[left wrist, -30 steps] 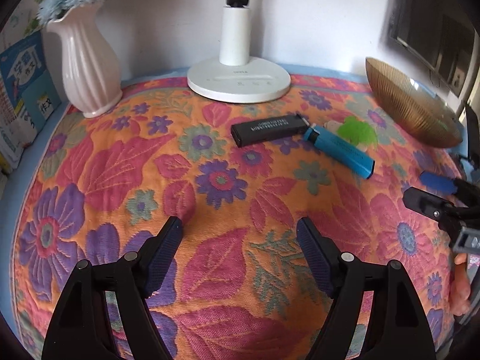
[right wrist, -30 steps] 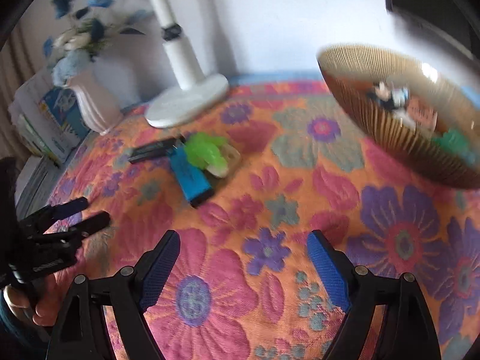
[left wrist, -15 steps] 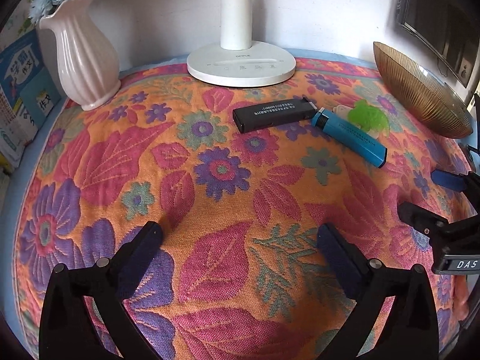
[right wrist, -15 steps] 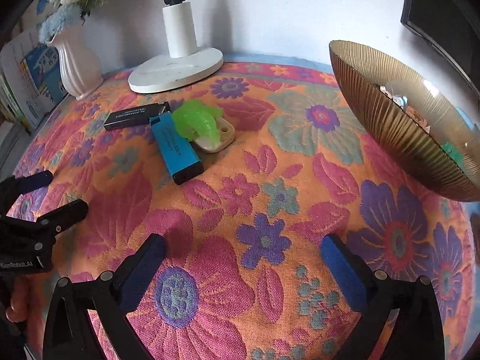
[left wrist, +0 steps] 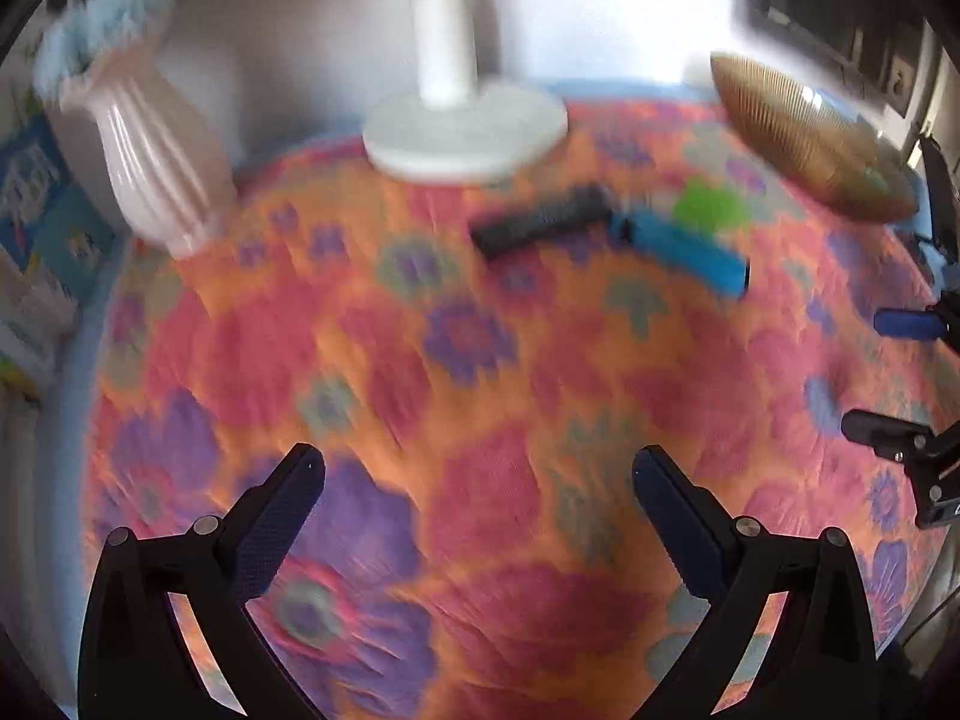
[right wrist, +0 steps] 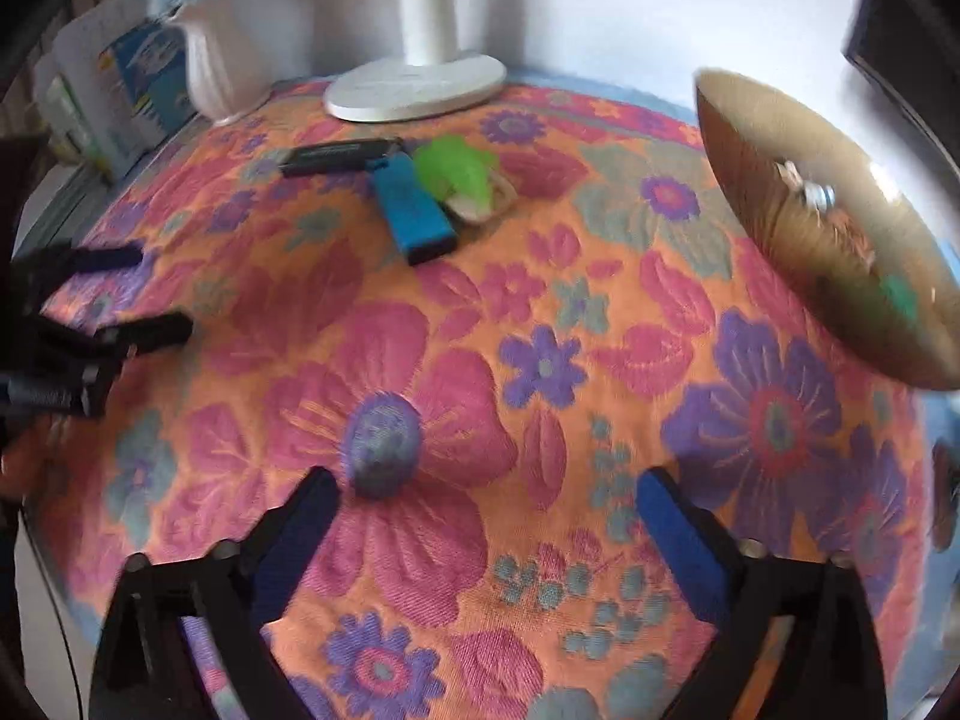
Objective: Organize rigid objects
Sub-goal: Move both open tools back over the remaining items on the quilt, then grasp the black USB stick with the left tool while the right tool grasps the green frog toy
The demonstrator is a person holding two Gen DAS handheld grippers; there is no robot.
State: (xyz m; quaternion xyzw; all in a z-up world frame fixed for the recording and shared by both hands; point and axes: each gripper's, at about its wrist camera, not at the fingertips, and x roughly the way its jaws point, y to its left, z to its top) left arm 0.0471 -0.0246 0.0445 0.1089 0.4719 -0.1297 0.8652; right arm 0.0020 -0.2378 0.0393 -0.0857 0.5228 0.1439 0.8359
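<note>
A flat black box (left wrist: 543,228) (right wrist: 342,157), a blue oblong box (left wrist: 684,252) (right wrist: 414,210) and a green toy on a beige base (left wrist: 711,207) (right wrist: 459,174) lie together on the floral cloth, at the far side. A ribbed gold bowl (left wrist: 804,138) (right wrist: 828,228) with small items inside stands at the right. My left gripper (left wrist: 474,468) (right wrist: 138,294) is open over bare cloth, well short of them. The jaws of my right gripper (right wrist: 487,489) (left wrist: 888,375) are closing, with nothing between them, and it hovers near the bowl's near side.
A white lamp base (left wrist: 465,132) (right wrist: 414,87) stands at the back centre. A pale ribbed vase (left wrist: 156,168) with flowers is at the back left, and books (left wrist: 36,222) lean beyond the table's left edge. A dark frame hangs at the upper right.
Both grippers' jaws opened wider than a second ago. The right pair has since narrowed slightly. Both views shifted and are now blurred; the objects on the cloth have not moved.
</note>
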